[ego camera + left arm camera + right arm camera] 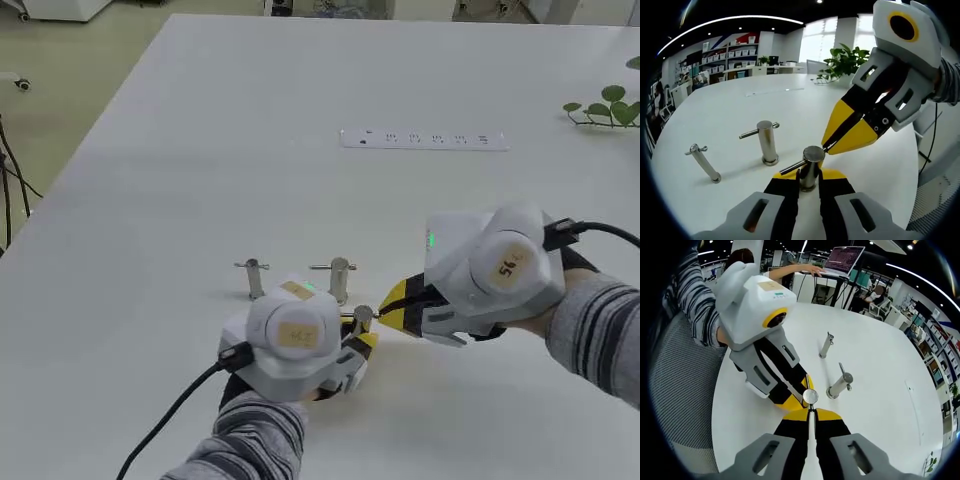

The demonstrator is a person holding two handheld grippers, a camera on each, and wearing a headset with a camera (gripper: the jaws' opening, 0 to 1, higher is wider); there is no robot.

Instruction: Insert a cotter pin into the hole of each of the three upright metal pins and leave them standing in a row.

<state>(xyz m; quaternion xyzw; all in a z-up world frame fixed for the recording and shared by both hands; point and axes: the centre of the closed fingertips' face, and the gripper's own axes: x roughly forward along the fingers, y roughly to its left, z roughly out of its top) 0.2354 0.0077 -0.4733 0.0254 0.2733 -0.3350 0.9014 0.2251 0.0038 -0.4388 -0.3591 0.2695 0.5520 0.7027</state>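
Note:
Two upright metal pins [252, 278] [340, 280] stand side by side on the white table, each with a cotter pin through its top. In front of them my left gripper [358, 335] is shut on the third metal pin [810, 167], holding it upright between its yellow-tipped jaws. A cotter pin [792, 168] runs through this pin's head. My right gripper [388, 303] comes in from the right, shut on the cotter pin's near end [811, 426], its tips right against the pin head [810, 396].
A white power strip [423, 139] lies further back on the table [200, 150]. A green plant [605, 108] sits at the far right edge. The table's left edge runs diagonally, with floor beyond.

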